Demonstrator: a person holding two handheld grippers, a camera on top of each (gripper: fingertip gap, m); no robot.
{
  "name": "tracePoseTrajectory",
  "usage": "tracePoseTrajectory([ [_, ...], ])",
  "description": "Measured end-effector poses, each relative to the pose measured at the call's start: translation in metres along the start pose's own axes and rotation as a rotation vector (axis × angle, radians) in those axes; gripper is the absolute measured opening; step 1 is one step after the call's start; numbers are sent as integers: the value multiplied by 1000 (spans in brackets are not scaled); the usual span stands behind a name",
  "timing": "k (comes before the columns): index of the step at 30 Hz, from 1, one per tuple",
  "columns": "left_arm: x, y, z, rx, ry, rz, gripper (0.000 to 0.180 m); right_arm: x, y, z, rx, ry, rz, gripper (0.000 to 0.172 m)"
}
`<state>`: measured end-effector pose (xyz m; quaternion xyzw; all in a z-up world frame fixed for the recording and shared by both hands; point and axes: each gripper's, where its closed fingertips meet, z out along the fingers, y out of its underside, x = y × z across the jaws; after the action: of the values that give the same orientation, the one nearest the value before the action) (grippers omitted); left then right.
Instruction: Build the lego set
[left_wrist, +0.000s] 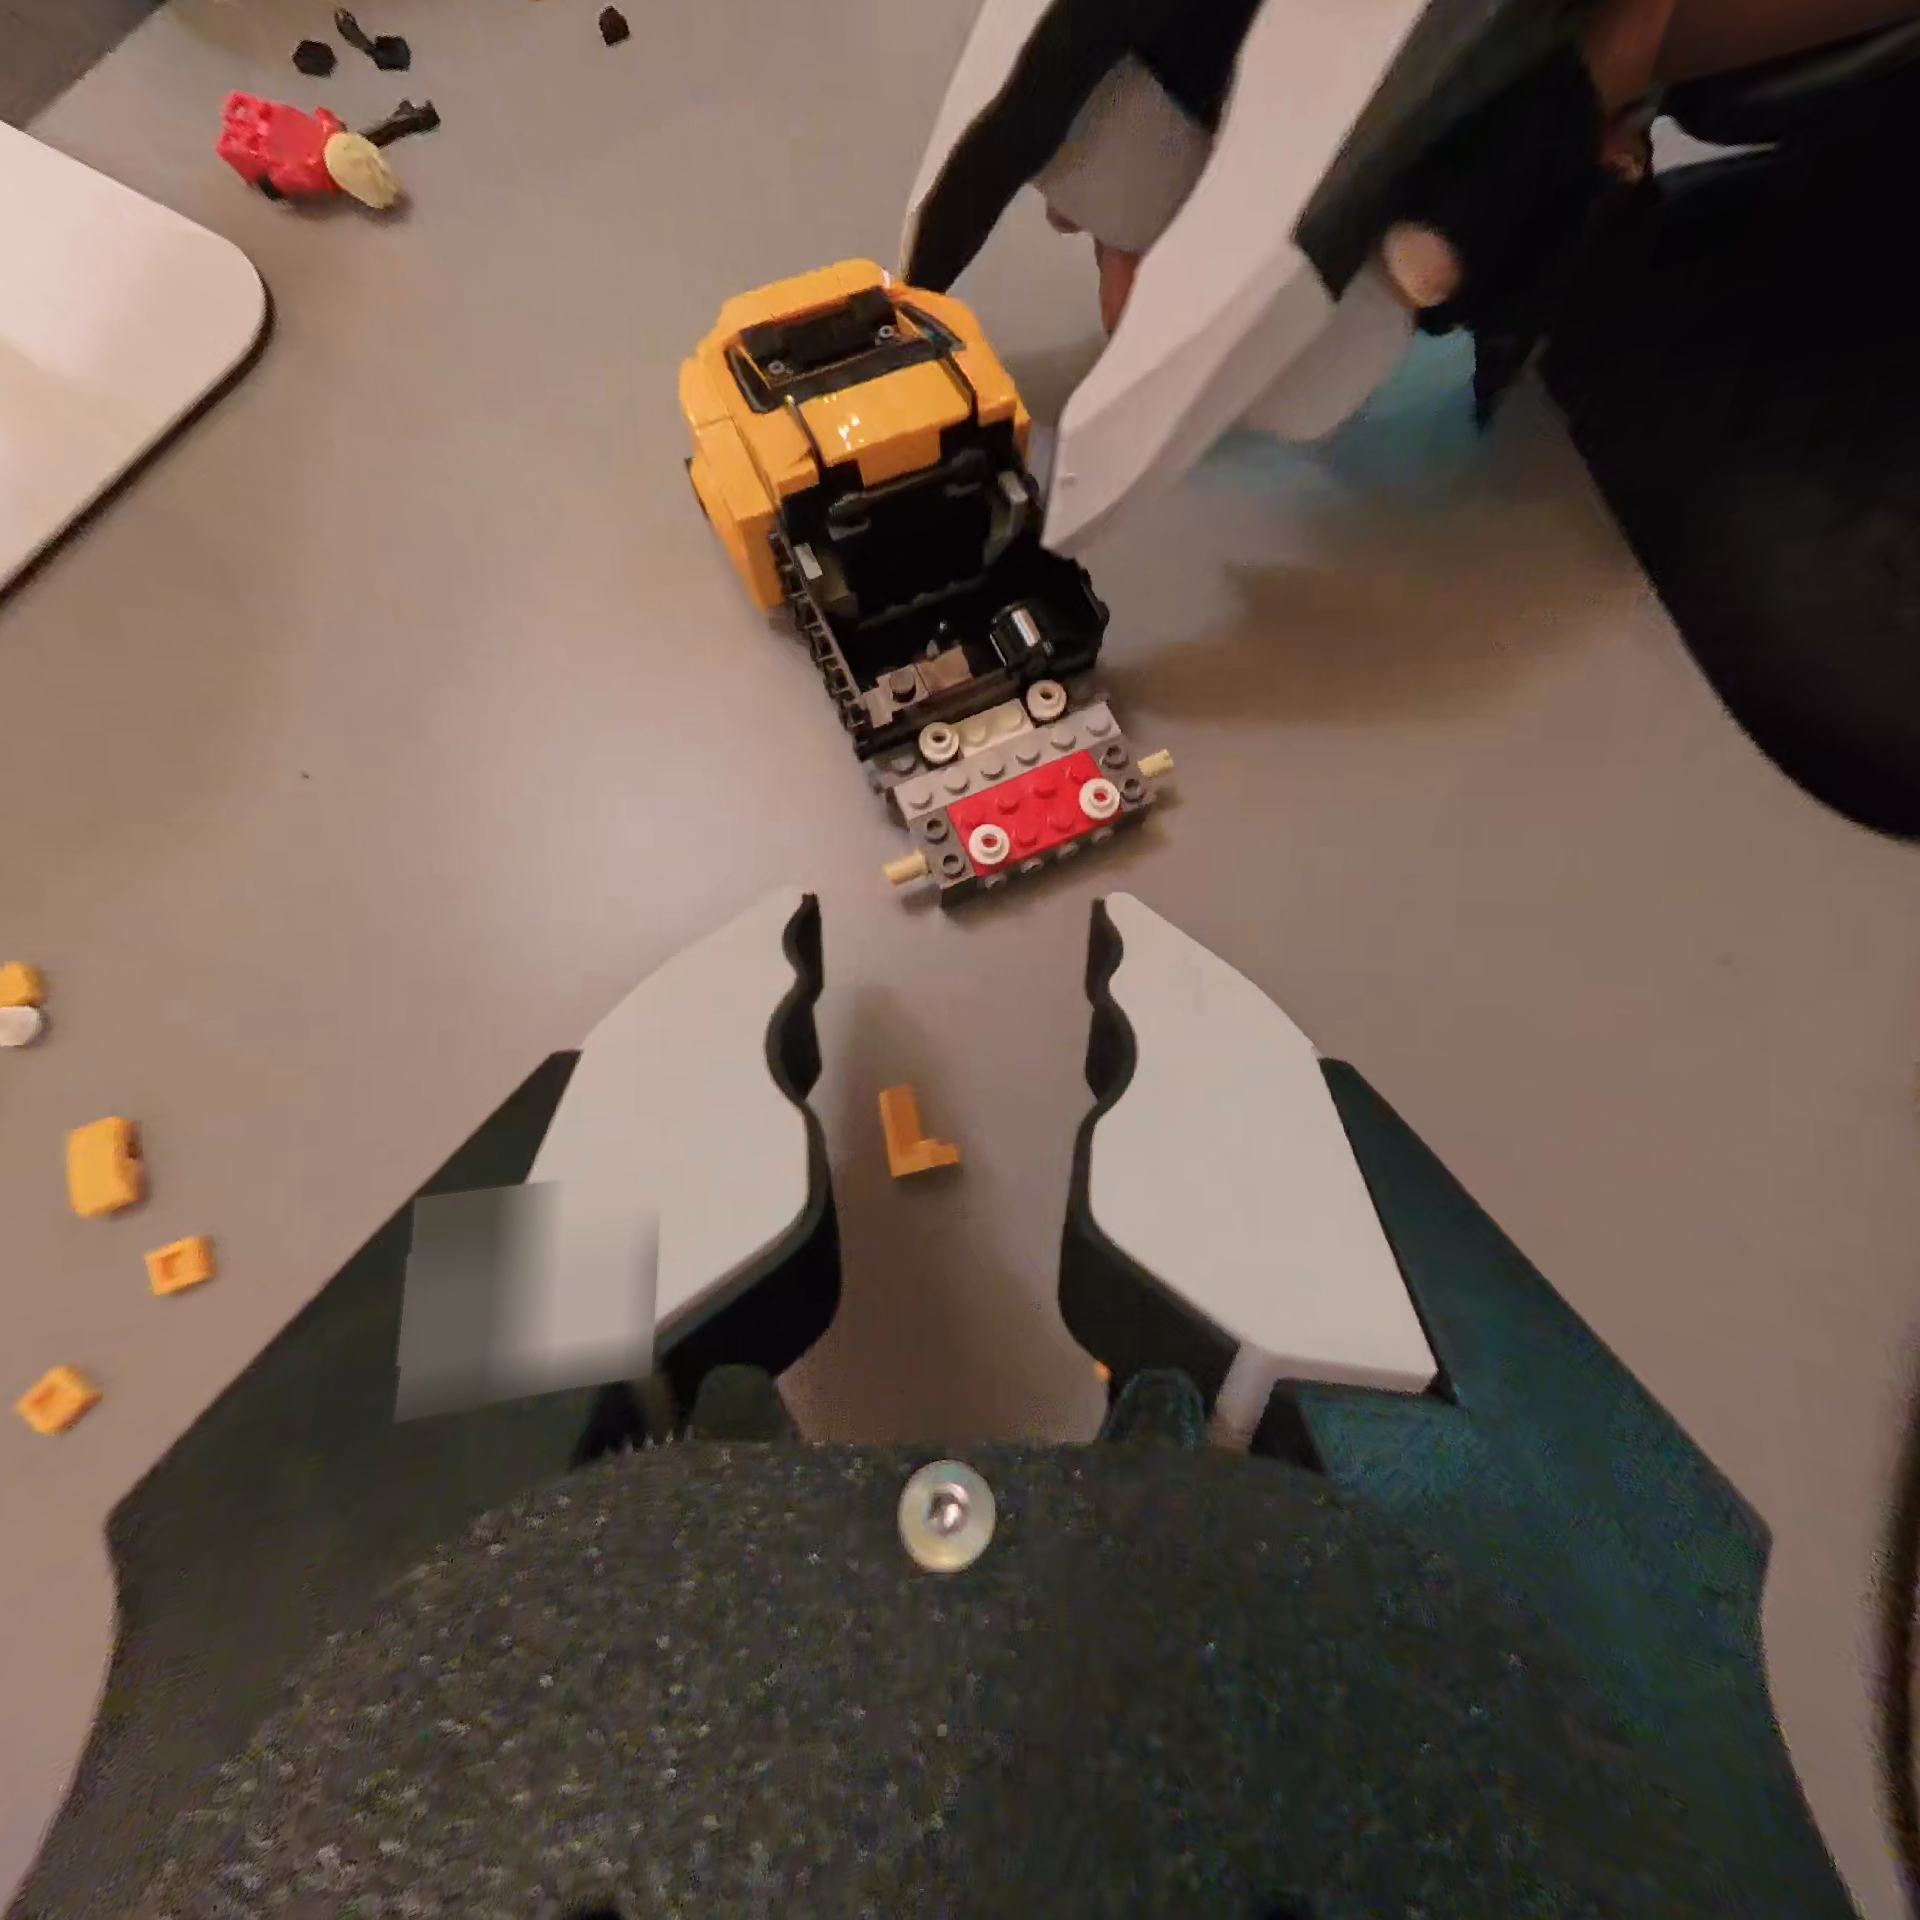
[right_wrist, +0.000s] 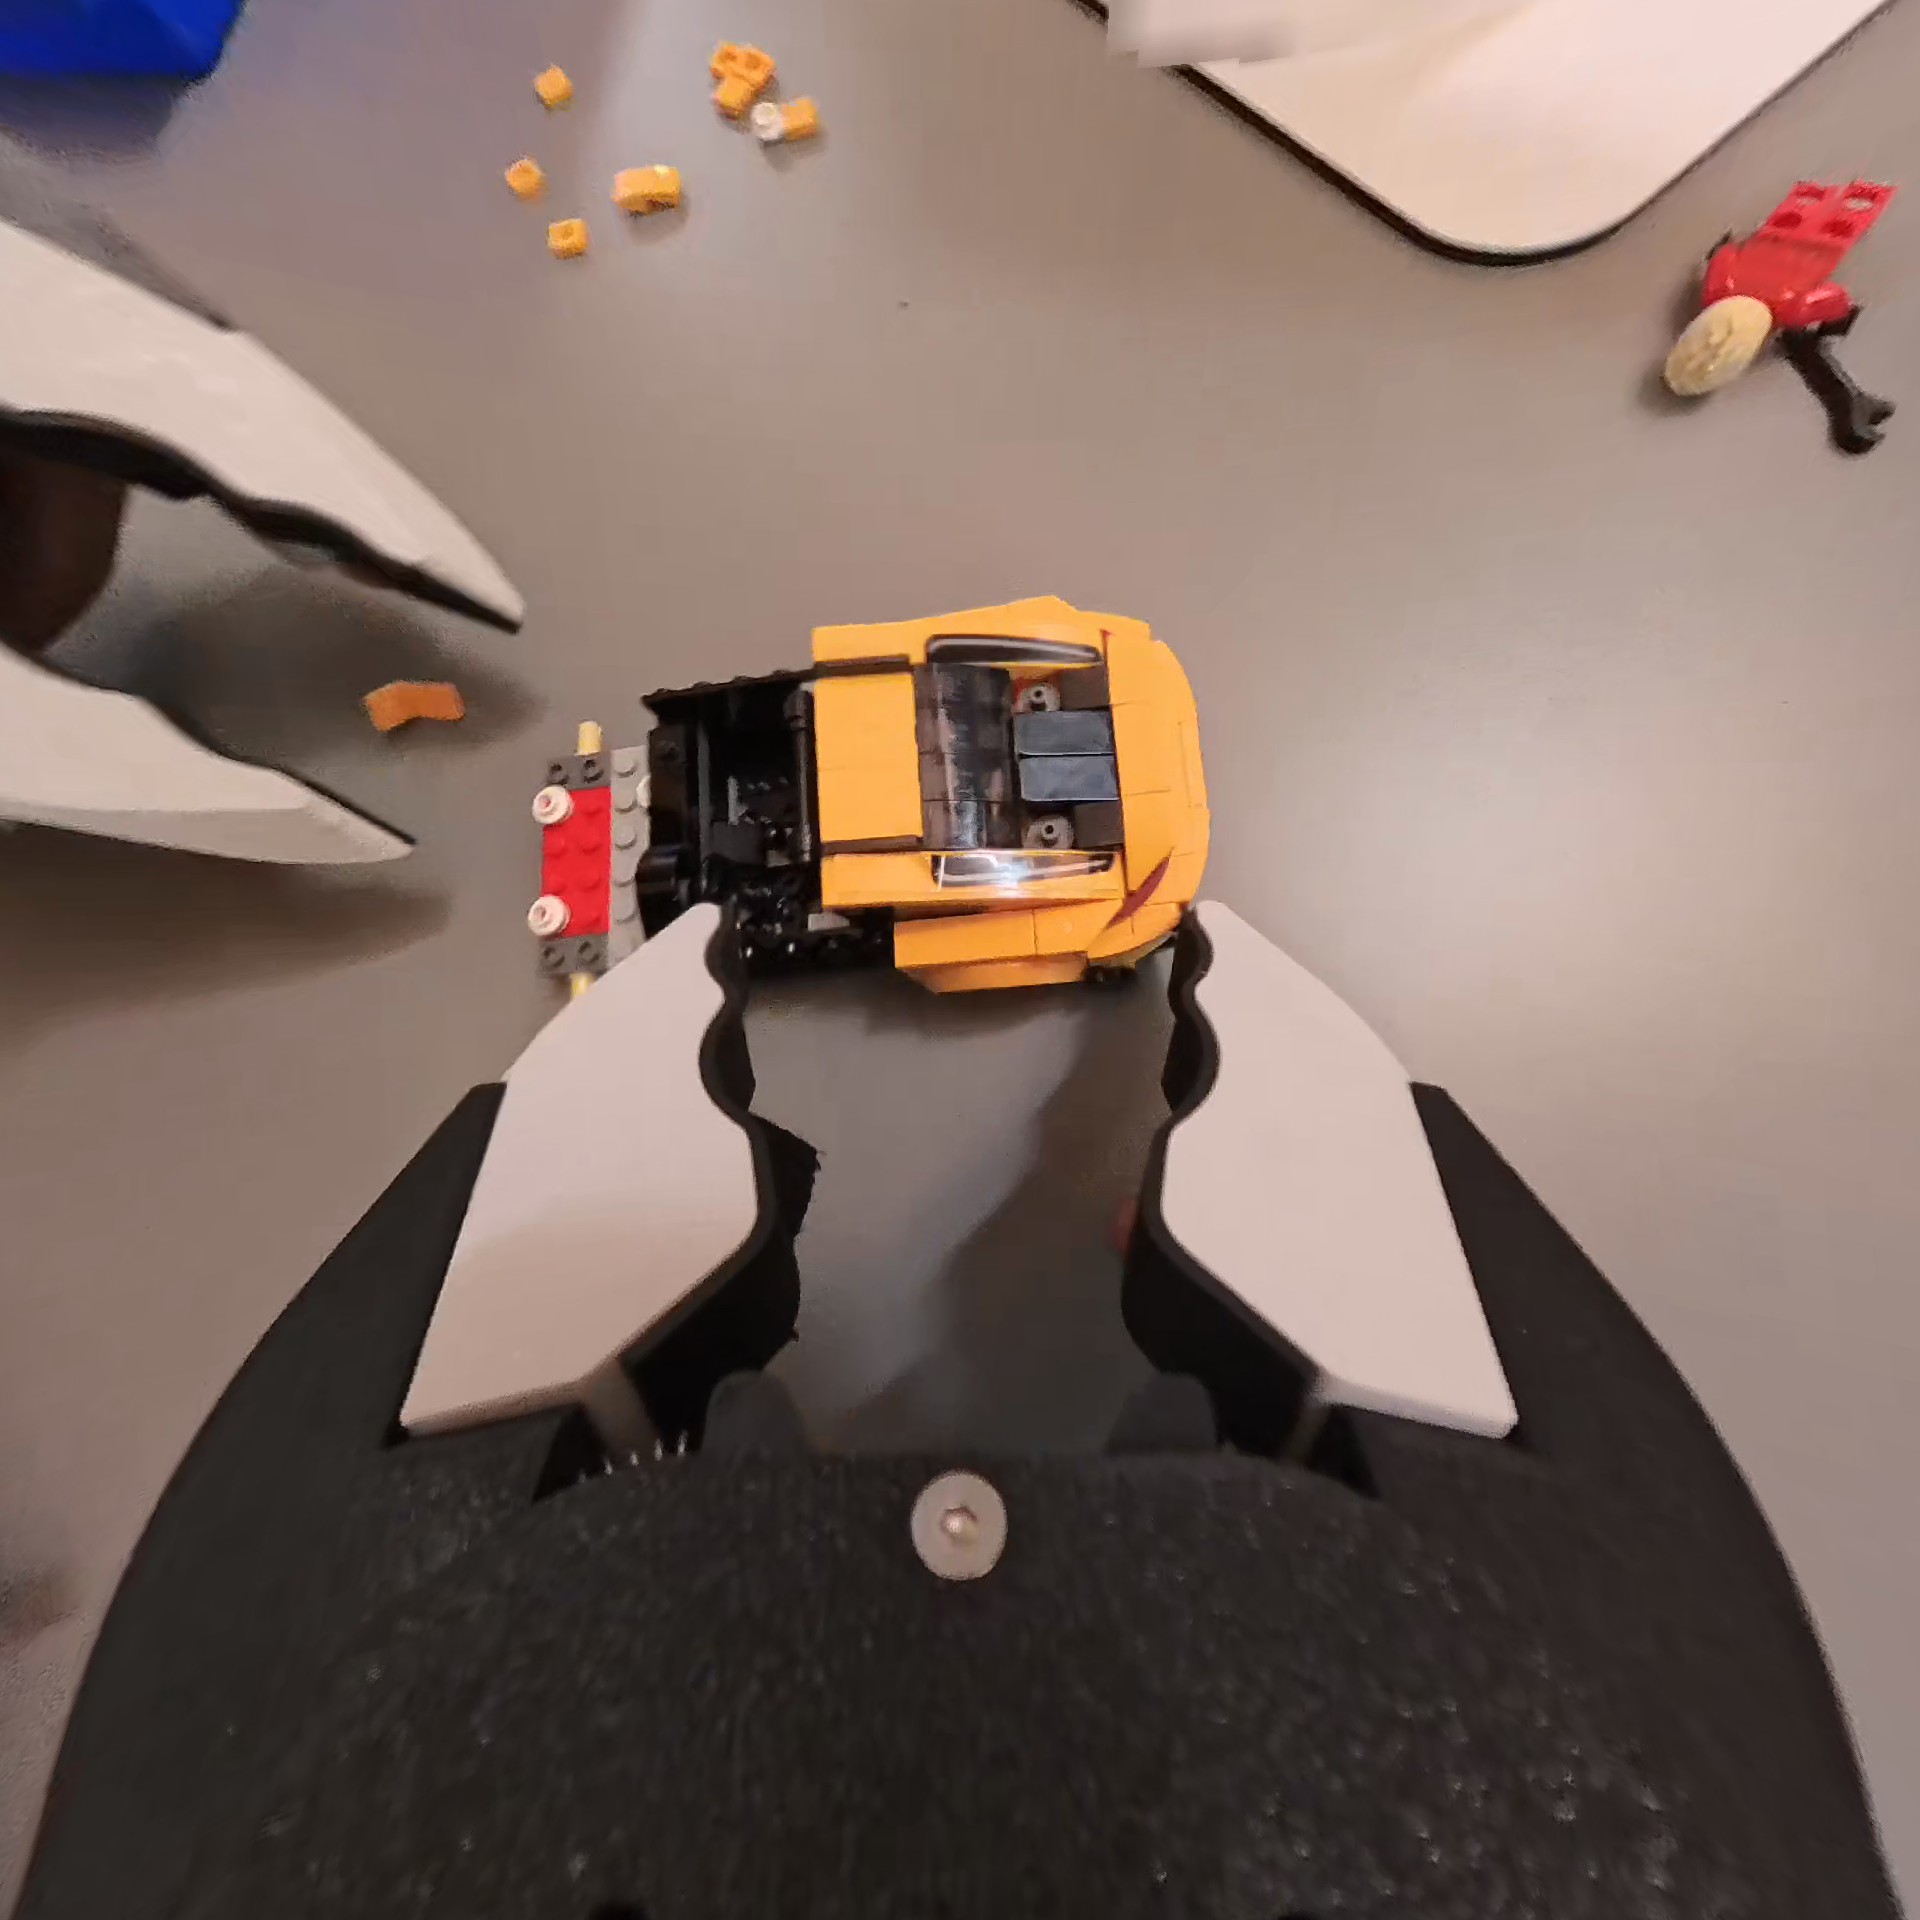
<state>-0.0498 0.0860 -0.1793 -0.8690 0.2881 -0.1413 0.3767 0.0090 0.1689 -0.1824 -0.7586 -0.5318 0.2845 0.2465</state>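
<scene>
A yellow brick car (left_wrist: 852, 416) stands on the grey table (left_wrist: 416, 727). Its near end is stripped to a black chassis with a red plate (left_wrist: 1039, 810) on grey plates and tan axle pins. My left gripper (left_wrist: 951, 914) is open and empty, its tips just short of that end. A small orange L-shaped piece (left_wrist: 914, 1132) lies on the table between its fingers, touched by neither. In the right wrist view my right gripper (right_wrist: 951, 925) is wide open at the near side of the car (right_wrist: 997, 790), not closed on it. The orange piece (right_wrist: 414, 704) lies by the left gripper (right_wrist: 465, 732).
A white board with a rounded corner (left_wrist: 104, 343) lies at the far left. A red brick assembly with a tan disc (left_wrist: 291, 145) and small black parts (left_wrist: 353, 47) lie beyond it. Several loose orange pieces (left_wrist: 104, 1164) lie at the left edge. A blue thing (right_wrist: 104, 31) sits far off. The blue thing (right_wrist: 104, 31) is about 30 cm from my left fingertips and 35 cm from my right.
</scene>
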Motion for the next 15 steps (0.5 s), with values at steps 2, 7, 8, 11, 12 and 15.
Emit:
tracePoseTrajectory([
  [2,9,-2,5,9,23,-34,59,-4,-2,-12,27,-52,-101,77],
  [7,15,-6,29,-30,-60,-47,93,12,-15,-33,-106,-35,-705,88],
  [8,15,-9,33,-30,-79,-47,95,14,-14,-31,-195,-43,-805,94],
  [11,16,-8,43,-70,-97,-26,67,12,-14,-21,-406,-96,-1061,107],
  [12,15,-8,42,-77,-96,-10,66,12,-13,-17,-464,-122,-1119,110],
  [15,16,0,34,-142,-17,70,66,11,-10,-3,-557,-212,-1194,114],
])
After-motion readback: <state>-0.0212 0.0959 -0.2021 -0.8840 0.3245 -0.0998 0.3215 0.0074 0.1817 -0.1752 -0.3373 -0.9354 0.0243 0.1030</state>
